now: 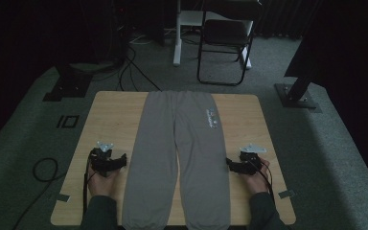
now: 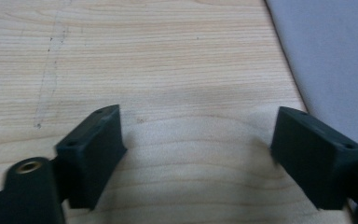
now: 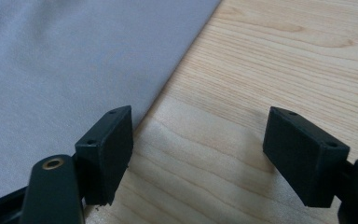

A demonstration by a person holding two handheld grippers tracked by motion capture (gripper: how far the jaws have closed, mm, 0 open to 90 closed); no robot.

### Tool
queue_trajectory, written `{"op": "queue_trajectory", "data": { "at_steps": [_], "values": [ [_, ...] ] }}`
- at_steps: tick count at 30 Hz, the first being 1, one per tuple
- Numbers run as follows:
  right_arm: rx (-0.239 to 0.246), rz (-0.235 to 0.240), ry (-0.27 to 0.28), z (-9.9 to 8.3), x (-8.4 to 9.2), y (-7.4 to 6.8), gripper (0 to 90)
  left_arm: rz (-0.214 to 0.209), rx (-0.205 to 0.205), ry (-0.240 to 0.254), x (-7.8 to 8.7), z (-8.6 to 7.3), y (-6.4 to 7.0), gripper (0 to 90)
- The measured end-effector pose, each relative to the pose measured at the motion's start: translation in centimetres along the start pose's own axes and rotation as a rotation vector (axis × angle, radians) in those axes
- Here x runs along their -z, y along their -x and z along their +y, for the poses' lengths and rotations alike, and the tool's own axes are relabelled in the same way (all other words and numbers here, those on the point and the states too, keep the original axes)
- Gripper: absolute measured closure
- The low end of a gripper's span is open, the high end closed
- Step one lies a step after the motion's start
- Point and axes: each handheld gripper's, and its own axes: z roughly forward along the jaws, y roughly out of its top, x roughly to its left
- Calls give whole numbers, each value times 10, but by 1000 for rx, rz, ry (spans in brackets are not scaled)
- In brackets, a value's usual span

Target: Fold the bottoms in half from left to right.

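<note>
Grey sweatpants (image 1: 177, 158) lie flat along the middle of the wooden table (image 1: 249, 120), waistband at the far end and cuffs at the near edge, with a small print on one hip. My left gripper (image 1: 120, 161) rests on the table just left of the left leg, jaws wide apart over bare wood (image 2: 196, 140); the grey cloth (image 2: 331, 56) lies just to its right. My right gripper (image 1: 230, 164) sits beside the right leg, also open (image 3: 198, 154), its left fingertip (image 3: 107, 149) at the edge of the cloth (image 3: 74, 70). Nothing is between either pair of jaws.
A folding chair (image 1: 225, 43) and a white table leg (image 1: 176, 38) stand on the carpet beyond the table. Black stand bases (image 1: 69, 81) (image 1: 297, 93) sit at both far corners. Cables (image 1: 43, 170) trail on the floor at the left. Tape marks (image 1: 285, 194) dot the near table corners.
</note>
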Motion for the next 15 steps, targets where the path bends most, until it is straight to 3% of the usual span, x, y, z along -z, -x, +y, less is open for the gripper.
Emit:
{"op": "queue_trajectory", "data": {
  "at_steps": [3, 9, 11, 13, 15],
  "values": [
    [4, 4, 0, 0, 0, 1, 243, 2, 2, 9, 3, -2, 0, 290],
    [7, 7, 0, 0, 0, 1, 244, -19, -15, 9, 8, -5, 2, 344],
    [7, 7, 0, 0, 0, 1, 243, -26, -13, 6, 10, -5, 4, 440],
    [7, 7, 0, 0, 0, 1, 243, -81, 17, 12, 11, -5, 5, 491],
    [7, 6, 0, 0, 0, 1, 244, -121, 22, 20, 12, -5, 8, 490]
  ]
}}
